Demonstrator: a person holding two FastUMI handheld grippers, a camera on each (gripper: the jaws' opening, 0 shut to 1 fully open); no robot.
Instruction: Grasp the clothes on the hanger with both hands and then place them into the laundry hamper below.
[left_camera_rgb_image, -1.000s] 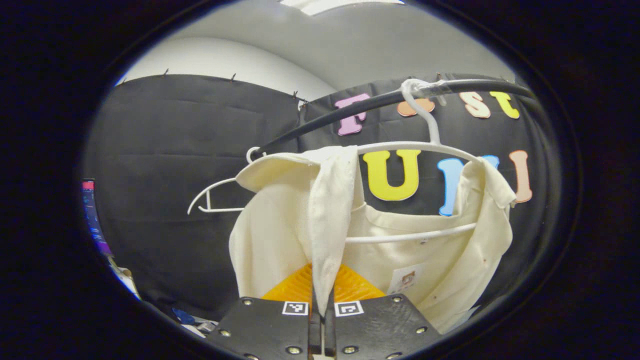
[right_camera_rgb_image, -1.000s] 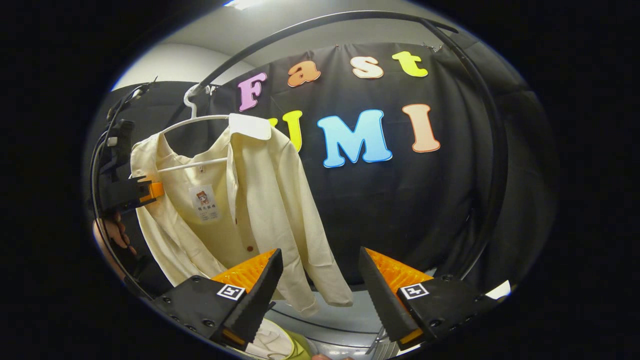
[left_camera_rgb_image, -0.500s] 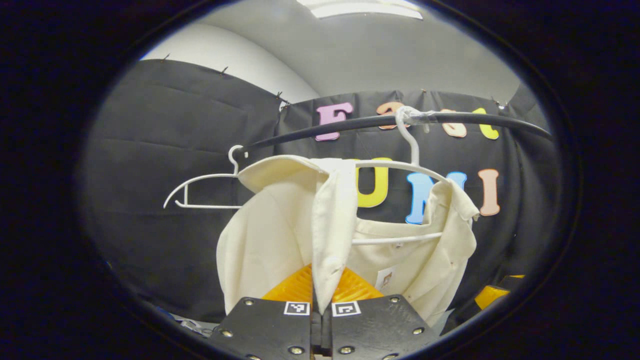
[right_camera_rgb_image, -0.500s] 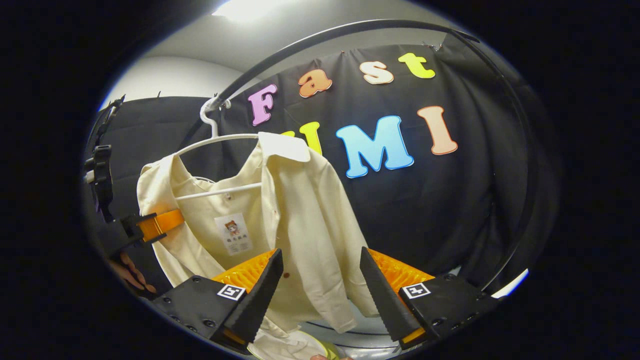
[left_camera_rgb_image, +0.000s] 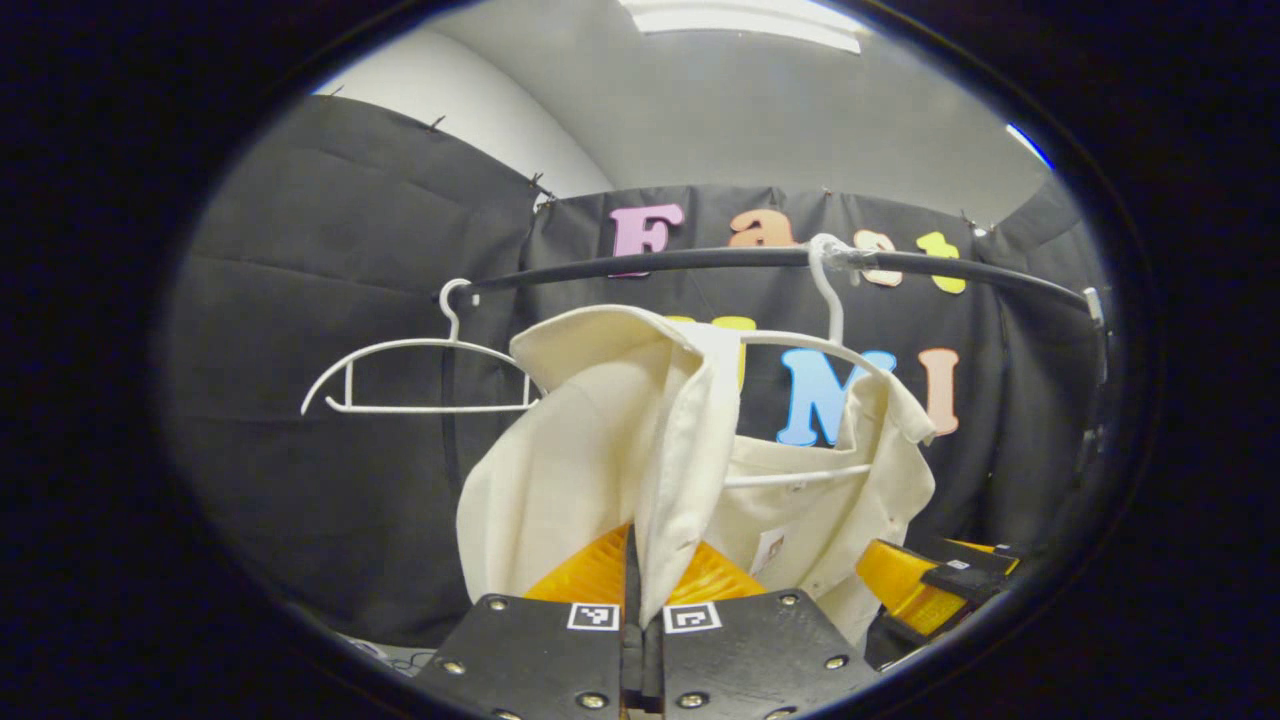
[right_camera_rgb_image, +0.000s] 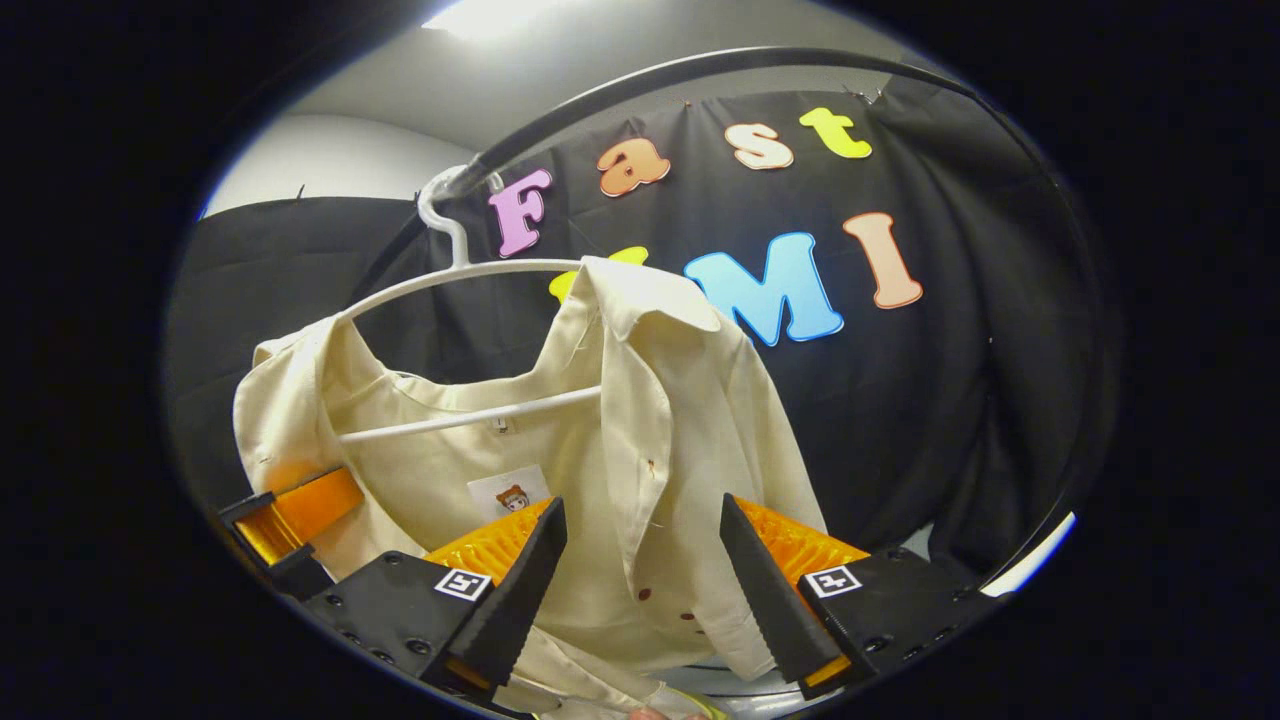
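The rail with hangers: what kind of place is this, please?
Probably a staged laundry booth, not a home closet: a curved black rail carries a cream shirt on a white hanger, an empty hanger beside it, black cloth walls behind.

cream shirt (right_camera_rgb_image: 600, 420), white hanger (left_camera_rgb_image: 410, 375), black rail (left_camera_rgb_image: 700, 262)

The shirt (left_camera_rgb_image: 590, 450) is hanging on a hanger (left_camera_rgb_image: 830, 345) off the rail (left_camera_rgb_image: 700, 262), with a bare hanger (left_camera_rgb_image: 410, 375) sitting left of it, booth wall behind.
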